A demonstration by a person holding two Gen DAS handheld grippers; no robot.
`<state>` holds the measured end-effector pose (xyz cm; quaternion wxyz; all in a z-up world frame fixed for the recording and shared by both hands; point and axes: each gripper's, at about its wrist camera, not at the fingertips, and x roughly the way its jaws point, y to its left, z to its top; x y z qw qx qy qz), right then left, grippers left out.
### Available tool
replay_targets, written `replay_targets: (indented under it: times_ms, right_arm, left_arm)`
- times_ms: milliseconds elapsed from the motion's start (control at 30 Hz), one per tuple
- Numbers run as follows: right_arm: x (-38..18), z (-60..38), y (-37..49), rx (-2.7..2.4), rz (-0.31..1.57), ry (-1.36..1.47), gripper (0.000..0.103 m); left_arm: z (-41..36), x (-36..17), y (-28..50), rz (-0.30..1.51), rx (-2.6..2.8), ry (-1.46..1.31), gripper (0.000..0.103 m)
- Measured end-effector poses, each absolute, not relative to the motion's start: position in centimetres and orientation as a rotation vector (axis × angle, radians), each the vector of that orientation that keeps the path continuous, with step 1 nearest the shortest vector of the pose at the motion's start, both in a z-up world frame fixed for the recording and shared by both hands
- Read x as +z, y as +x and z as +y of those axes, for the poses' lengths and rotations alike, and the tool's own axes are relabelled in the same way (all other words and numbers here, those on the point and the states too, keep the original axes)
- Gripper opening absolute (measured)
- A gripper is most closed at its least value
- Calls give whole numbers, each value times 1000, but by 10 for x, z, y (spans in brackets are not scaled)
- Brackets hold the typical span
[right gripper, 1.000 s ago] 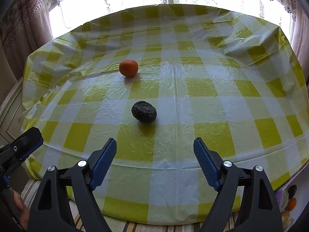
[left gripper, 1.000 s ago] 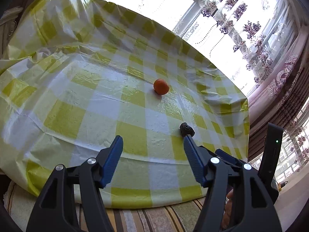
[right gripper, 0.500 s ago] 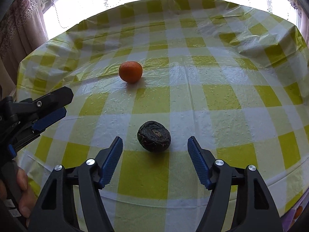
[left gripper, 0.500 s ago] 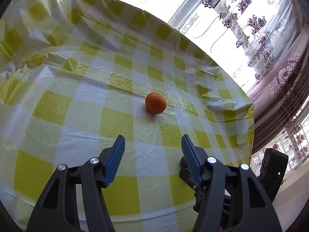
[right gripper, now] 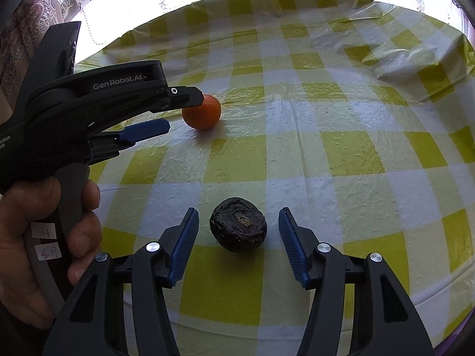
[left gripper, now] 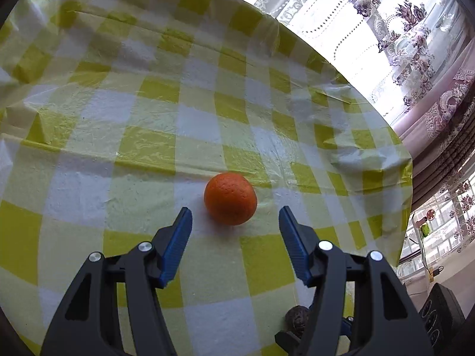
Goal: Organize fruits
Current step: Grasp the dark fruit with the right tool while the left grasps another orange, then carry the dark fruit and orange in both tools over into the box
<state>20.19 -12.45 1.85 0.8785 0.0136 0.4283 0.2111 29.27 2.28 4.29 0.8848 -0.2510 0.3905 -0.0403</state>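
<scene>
Right wrist, dark fruit (right gripper: 238,224) between closing, untouching fingers (right gripper: 182,246), left wrist, orange (left gripper: 230,198) just beyond parted fingers (left gripper: 175,244)

Home: checked tablecloth (left gripper: 148,148), lace curtains (left gripper: 400,29)

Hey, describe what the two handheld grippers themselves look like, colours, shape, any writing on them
Both grippers are black plastic. The right gripper has two angled arms with silver rivets, ending in flat blue ribbed fingers. The left gripper is built the same. Seen side-on, its body reads "GenRobot.AI" in pale letters, and its pistol-style handle carries small white handwritten labels. No cables or sleeves are visible.
</scene>
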Motion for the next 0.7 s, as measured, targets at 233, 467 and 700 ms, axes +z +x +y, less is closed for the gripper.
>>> replay_targets:
  times_ms: [233, 467, 700]
  right_arm:
    - [18, -127, 202, 458, 886, 24, 36]
    - [18, -126, 200, 461, 881, 19, 36]
    - [19, -127, 195, 456, 884, -8, 35]
  left_arm:
    - [13, 32, 318, 857, -82, -456, 51]
    - [12, 29, 314, 874, -79, -433, 44]
    - [11, 29, 283, 883, -77, -451, 43]
